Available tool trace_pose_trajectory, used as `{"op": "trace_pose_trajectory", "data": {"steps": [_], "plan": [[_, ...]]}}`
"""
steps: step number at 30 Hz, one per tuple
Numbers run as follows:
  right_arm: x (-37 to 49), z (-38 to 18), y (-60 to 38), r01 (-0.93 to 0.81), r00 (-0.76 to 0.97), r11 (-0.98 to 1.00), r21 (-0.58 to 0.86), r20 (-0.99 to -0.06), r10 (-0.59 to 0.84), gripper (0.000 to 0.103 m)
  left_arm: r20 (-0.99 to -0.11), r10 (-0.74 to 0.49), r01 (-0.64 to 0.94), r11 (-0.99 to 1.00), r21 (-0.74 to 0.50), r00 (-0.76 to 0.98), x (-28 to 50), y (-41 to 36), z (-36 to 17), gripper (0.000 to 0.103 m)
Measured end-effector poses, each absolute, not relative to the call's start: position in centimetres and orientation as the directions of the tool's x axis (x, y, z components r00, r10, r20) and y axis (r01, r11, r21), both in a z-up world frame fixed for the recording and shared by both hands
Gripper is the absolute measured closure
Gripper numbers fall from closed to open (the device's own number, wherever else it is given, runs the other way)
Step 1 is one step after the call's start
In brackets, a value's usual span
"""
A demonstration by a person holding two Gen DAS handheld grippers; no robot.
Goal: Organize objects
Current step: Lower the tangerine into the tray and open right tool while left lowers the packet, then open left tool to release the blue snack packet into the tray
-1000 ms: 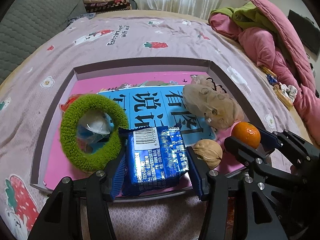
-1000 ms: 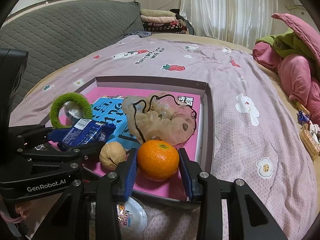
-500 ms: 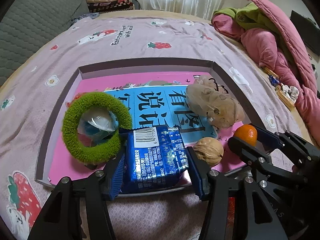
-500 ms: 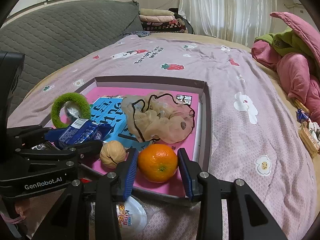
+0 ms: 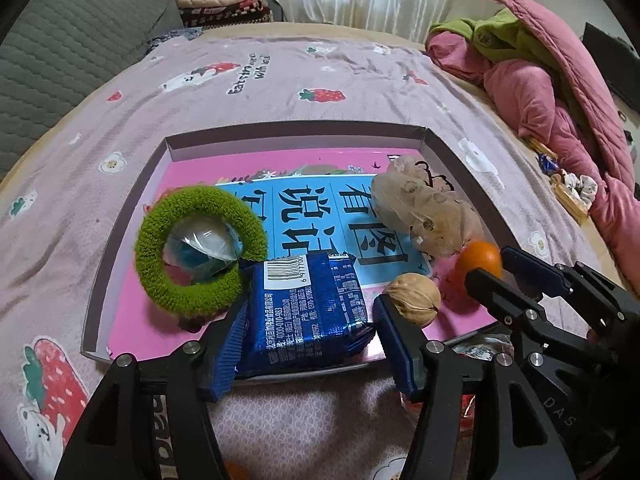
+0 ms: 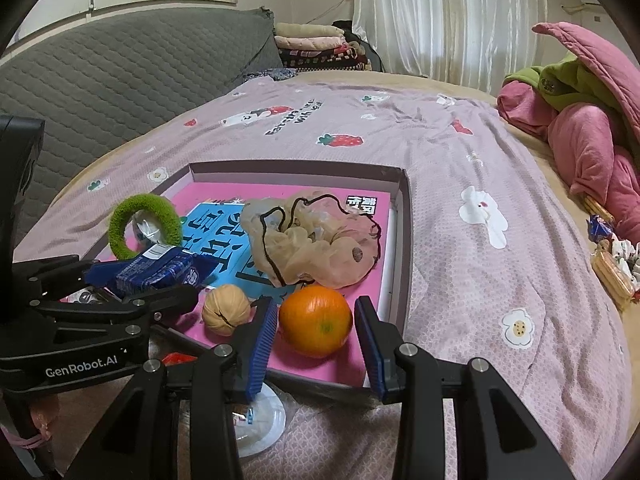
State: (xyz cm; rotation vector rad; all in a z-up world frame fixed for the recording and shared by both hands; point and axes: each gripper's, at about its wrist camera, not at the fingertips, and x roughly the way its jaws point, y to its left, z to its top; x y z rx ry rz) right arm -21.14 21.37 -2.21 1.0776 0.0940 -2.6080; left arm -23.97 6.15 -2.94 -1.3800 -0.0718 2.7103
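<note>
Two grippers are seen at the near edge of the shallow grey cardboard tray point(image 5: 168, 148) on the bed. Left gripper point(image 5: 308, 344): fingers opening, shiny blue foil snack packet point(image 5: 308, 304) between them, lying in the tray beside the fuzzy green ring point(image 5: 160, 280). Right gripper point(image 6: 316, 344): fingers around the round orange tangerine point(image 6: 316, 320), a gap visible each side, so apparently not clamped. Risk: the tangerine could roll into the tan walnut point(image 6: 226, 312) if nudged on withdrawal.

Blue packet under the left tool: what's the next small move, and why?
Probably lift the left tool straight back, clear of the blue packet. Its jaws are opening, a gap shows beside the right pad, and the packet already lies flat in the box beside the walnut.
</note>
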Motion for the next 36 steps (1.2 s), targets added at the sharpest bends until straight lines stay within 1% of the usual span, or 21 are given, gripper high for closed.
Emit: {"op": "trace_pose_trajectory", "data": {"steps": [24, 28, 33, 35, 36], "plan": [[-20.7, -1.3, 21.7, 0.302, -0.682, -0.950, 0.076, -0.680, -0.271, 0.062, -0.778, 0.105, -0.062, -0.994, -0.085, -0.620, -22.8, 6.0, -1.0, 0.038], [-20.4, -1.0, 21.9, 0.301, -0.688, -0.950, 0.082, -0.671, -0.276, 0.058, -0.772, 0.105, -0.063, -0.995, -0.084, -0.628, -22.4, 6.0, -0.4, 0.038], [-20.3, -0.5, 22.1, 0.302, -0.698, -0.949, 0.088, -0.657, -0.283, 0.055, -0.763, 0.100, -0.058, -0.995, -0.082, -0.639, -21.8, 5.9, 0.3, 0.038], [-20.1, -0.4, 22.2, 0.304, -0.701, -0.948, 0.090, -0.653, -0.286, 0.050, -0.760, 0.099, -0.055, -0.995, -0.082, -0.642, -21.6, 5.8, 0.5, 0.038], [-20.1, -0.3, 22.2, 0.304, -0.704, -0.948, 0.090, -0.650, -0.287, 0.050, -0.759, 0.097, -0.052, -0.995, -0.083, -0.644, -21.5, 5.7, 0.6, 0.038]]}}
